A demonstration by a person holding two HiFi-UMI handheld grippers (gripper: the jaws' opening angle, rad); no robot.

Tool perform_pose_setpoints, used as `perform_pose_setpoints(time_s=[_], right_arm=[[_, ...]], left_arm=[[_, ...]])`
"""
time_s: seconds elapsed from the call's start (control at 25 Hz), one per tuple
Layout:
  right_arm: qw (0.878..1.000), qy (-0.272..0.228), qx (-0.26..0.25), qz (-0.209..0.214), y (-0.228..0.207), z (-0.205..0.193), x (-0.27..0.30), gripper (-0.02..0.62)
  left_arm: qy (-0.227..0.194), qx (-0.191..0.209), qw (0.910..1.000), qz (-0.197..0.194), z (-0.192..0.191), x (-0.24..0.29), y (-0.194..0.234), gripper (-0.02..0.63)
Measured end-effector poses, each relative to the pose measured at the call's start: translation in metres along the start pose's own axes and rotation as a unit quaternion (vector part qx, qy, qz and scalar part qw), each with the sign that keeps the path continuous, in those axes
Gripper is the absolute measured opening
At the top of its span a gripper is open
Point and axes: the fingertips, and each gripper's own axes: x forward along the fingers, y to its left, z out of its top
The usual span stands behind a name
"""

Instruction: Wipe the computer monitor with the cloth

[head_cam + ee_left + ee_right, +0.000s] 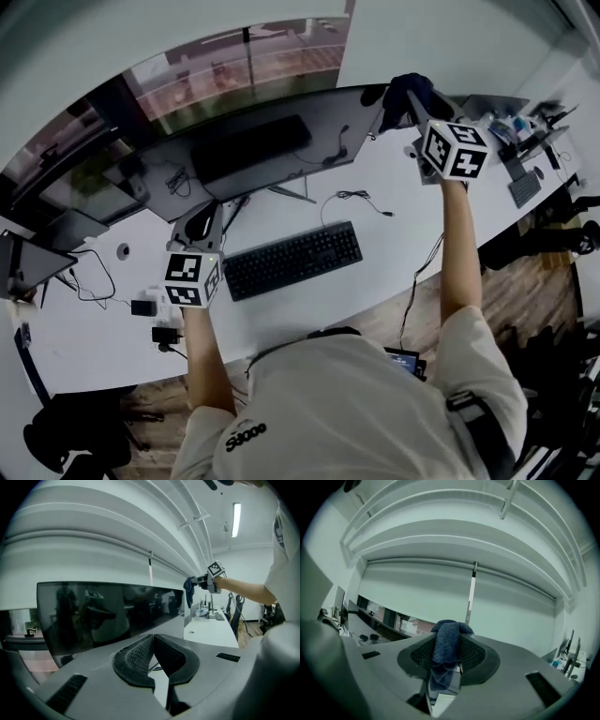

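A wide, dark computer monitor (281, 131) stands across the back of the white desk (394, 216); its screen (108, 616) also fills the left gripper view. My right gripper (405, 105) is raised at the monitor's top right corner, shut on a dark blue cloth (412, 86). The cloth (445, 646) bunches between the pads and hangs below them. In the left gripper view the same cloth (188, 591) hangs against the monitor's far corner. My left gripper (202, 227) sits low by the monitor's left part, shut (153, 638) with nothing in it.
A black keyboard (292, 260) lies in front of the monitor, with a loose cable (361, 199) behind it. Small chargers and wires (145, 307) lie at the left. Another screen (37, 246) stands at far left. Desk clutter (525, 141) sits at far right.
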Motion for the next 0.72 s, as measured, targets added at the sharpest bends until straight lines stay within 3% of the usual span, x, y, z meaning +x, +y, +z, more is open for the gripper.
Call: perform_pose_setpoints(time_s=[0.4,0.72], right_arm=[[0.999,0.024,-0.021,0.037,-0.001,-0.014,0.067,0.104],[0.997,0.025,-0.025,0.072,0.036,-0.005,0.081,0.104]], left_arm=[[0.014,-0.006,0.9984,0.055,0.002,-0.004,0.014,0.020],[0.010,0.001,0.9969,0.078,0.008,-0.026,0.036,0.019]])
